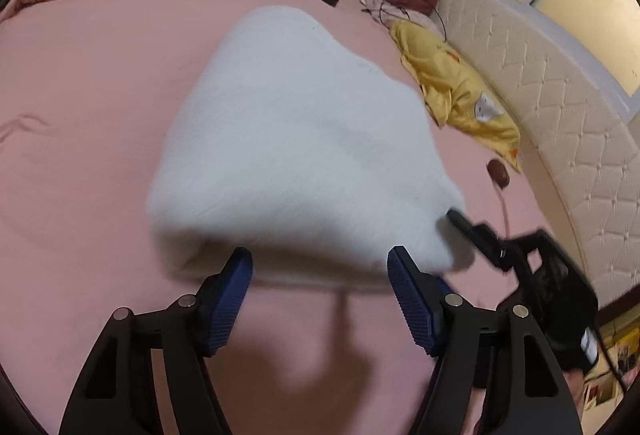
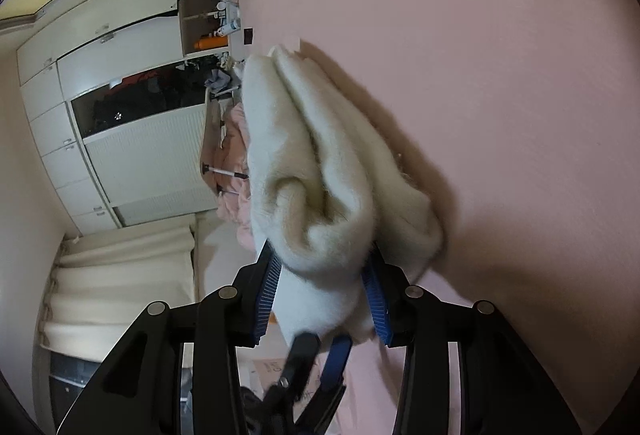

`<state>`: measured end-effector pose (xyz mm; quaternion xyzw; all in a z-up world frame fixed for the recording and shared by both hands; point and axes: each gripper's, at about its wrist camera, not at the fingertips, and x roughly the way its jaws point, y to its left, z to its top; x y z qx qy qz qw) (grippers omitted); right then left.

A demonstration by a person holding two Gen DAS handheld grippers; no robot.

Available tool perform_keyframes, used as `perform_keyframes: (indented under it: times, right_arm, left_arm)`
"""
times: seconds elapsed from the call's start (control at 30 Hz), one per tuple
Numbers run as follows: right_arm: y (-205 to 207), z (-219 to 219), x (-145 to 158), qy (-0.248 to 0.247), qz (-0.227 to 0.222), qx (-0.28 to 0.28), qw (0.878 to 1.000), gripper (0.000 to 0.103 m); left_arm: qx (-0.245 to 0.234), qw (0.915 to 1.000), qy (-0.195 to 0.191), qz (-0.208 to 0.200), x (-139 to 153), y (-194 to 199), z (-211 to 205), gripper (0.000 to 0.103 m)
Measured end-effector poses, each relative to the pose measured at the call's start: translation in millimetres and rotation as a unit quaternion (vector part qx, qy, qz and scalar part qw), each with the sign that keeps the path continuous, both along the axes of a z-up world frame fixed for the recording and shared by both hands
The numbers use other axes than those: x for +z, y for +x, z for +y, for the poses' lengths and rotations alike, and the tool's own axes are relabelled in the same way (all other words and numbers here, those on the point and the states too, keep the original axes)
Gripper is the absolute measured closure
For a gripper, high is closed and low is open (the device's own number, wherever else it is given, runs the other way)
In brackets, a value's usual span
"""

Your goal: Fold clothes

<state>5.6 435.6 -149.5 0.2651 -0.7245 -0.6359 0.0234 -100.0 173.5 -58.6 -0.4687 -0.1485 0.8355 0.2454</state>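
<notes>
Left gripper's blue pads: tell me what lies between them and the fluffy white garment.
Left wrist view: only bare pink bedsheet. The open left gripper stops short of the fluffy white garment.

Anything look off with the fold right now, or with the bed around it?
The white fuzzy garment is bunched into uneven rolls at the end clamped by the right gripper, not flat layers. The left gripper is open, holding nothing. A crumpled yellow garment lies by the headboard.

The white fluffy garment (image 1: 296,139) is motion-blurred, and its near corner hides the right gripper's (image 1: 454,215) jaws.
</notes>
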Motion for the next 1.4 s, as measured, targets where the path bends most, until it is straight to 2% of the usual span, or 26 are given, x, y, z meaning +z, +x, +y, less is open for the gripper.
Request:
perform_keyframes:
  times: [0.17,0.2,0.23,0.27,0.3,0.4,0.43,0.5,0.57,0.6,0.63,0.67,0.7,0.77,0.8,0.83,0.87,0.9,0.97,1.0,1.1,1.13,1.2,1.27,1.33,1.4]
  right_arm:
    - [0.9,0.1,-1.9,0.009,-0.002,0.018,1.000,0.061]
    - [-1.5,1.4,-0.1,0.015,0.009,0.023,1.000,0.061]
    - [0.2,3.2,3.4,0.032,0.014,0.018,0.999,0.075]
    - [1.9,5.1,7.0,0.049,0.018,0.012,0.999,0.085]
    - [1.6,6.3,8.1,0.050,0.022,0.014,0.998,0.087]
    - [-1.3,7.6,8.0,0.036,0.033,0.017,0.999,0.080]
    - [-4.9,6.3,5.6,0.025,0.027,0.018,0.999,0.070]
    - [-9.8,2.5,-1.2,-0.007,0.019,0.023,1.000,0.058]
    - [-12.3,-2.3,-10.3,-0.050,0.013,0.029,0.998,0.055]
    - [-10.5,-3.0,-9.7,-0.040,0.022,0.032,0.998,0.055]
    - [-8.7,-3.6,-9.0,-0.030,0.032,0.034,0.998,0.064]
    - [-6.9,-4.2,-8.4,-0.020,0.042,0.037,0.998,0.078]
    - [-6.3,-3.5,-4.6,-0.008,0.047,0.036,0.998,0.085]
    - [-6.1,0.2,-4.3,-0.009,0.038,0.025,0.999,0.085]
    - [-6.2,2.1,-6.0,-0.013,0.030,0.020,0.999,0.083]
    - [-6.2,3.9,-7.6,-0.017,0.021,0.016,0.999,0.077]
    - [-6.3,5.8,-9.3,-0.021,0.013,0.012,1.000,0.069]
    - [-6.0,7.5,-12.6,-0.028,0.007,0.006,1.000,0.067]
    - [-5.1,7.9,-16.4,-0.054,0.031,0.002,0.998,0.067]
    - [-1.3,9.4,-11.1,-0.037,0.043,-0.009,0.998,0.078]
    - [-0.6,11.9,-1.6,-0.015,0.053,-0.017,0.998,0.079]
    - [-3.2,11.8,-1.8,-0.020,0.045,-0.015,0.999,0.072]
    - [-4.9,11.6,-9.1,-0.033,0.023,-0.016,0.999,0.064]
    - [-1.9,11.5,-15.8,-0.045,0.021,-0.027,0.998,0.072]
    - [2.7,14.5,-13.3,-0.027,0.016,-0.030,0.999,0.076]
    - [-1.9,16.7,-11.0,-0.024,0.000,-0.016,1.000,0.076]
  left_arm:
    - [0.035,0.9958,0.082,-0.021,-0.4,-10.9,11.6,0.033]
    - [0.043,0.9934,0.105,-0.022,-0.4,-11.9,10.2,0.039]
    - [0.050,0.9912,0.120,-0.024,-1.3,-13.3,9.0,0.070]
    - [0.054,0.9911,0.118,-0.028,-3.1,-15.2,9.3,0.087]
    - [0.056,0.9911,0.116,-0.032,-4.6,-16.9,9.8,0.092]
    - [0.050,0.9919,0.113,-0.032,-5.5,-17.9,13.3,0.088]
    - [0.045,0.9918,0.114,-0.036,-7.3,-17.6,15.3,0.067]
    - [0.037,0.9916,0.117,-0.042,-10.9,-17.0,19.3,0.044]
    - [0.029,0.9912,0.120,-0.048,-14.5,-16.3,23.3,0.044]
    - [0.025,0.9910,0.121,-0.052,-16.3,-16.0,25.3,0.052]
    - [0.021,0.9908,0.122,-0.055,-18.1,-15.7,27.3,0.079]
    - [0.016,0.9905,0.124,-0.058,-19.9,-15.4,29.3,0.087]
    - [0.013,0.9901,0.126,-0.060,-21.2,-15.1,30.9,0.088]
    - [0.018,0.9885,0.139,-0.055,-19.2,-15.0,30.3,0.086]
    - [0.023,0.9875,0.145,-0.058,-19.0,-15.1,30.3,0.072]
    - [0.028,0.9865,0.148,-0.065,-19.8,-15.2,31.3,0.046]
    - [0.029,0.9858,0.151,-0.069,-20.5,-15.0,34.5,0.042]
    - [0.027,0.9852,0.156,-0.065,-19.3,-11.9,34.7,0.042]
    - [0.018,0.9850,0.161,-0.059,-17.5,-6.6,40.2,0.073]
    - [0.017,0.9853,0.159,-0.061,-17.6,-5.8,41.5,0.084]
    - [0.024,0.9813,0.180,-0.064,-17.3,-5.6,41.6,0.080]
    - [0.029,0.9799,0.186,-0.066,-17.6,-6.1,41.7,0.063]
    - [0.032,0.9797,0.185,-0.069,-18.8,-7.1,44.3,0.053]
    - [0.024,0.9815,0.176,-0.071,-20.4,-8.1,49.1,0.087]
    - [0.012,0.9829,0.167,-0.075,-23.2,-7.5,49.0,0.089]
    - [0.006,0.9817,0.172,-0.082,-19.7,-3.9,41.6,0.080]
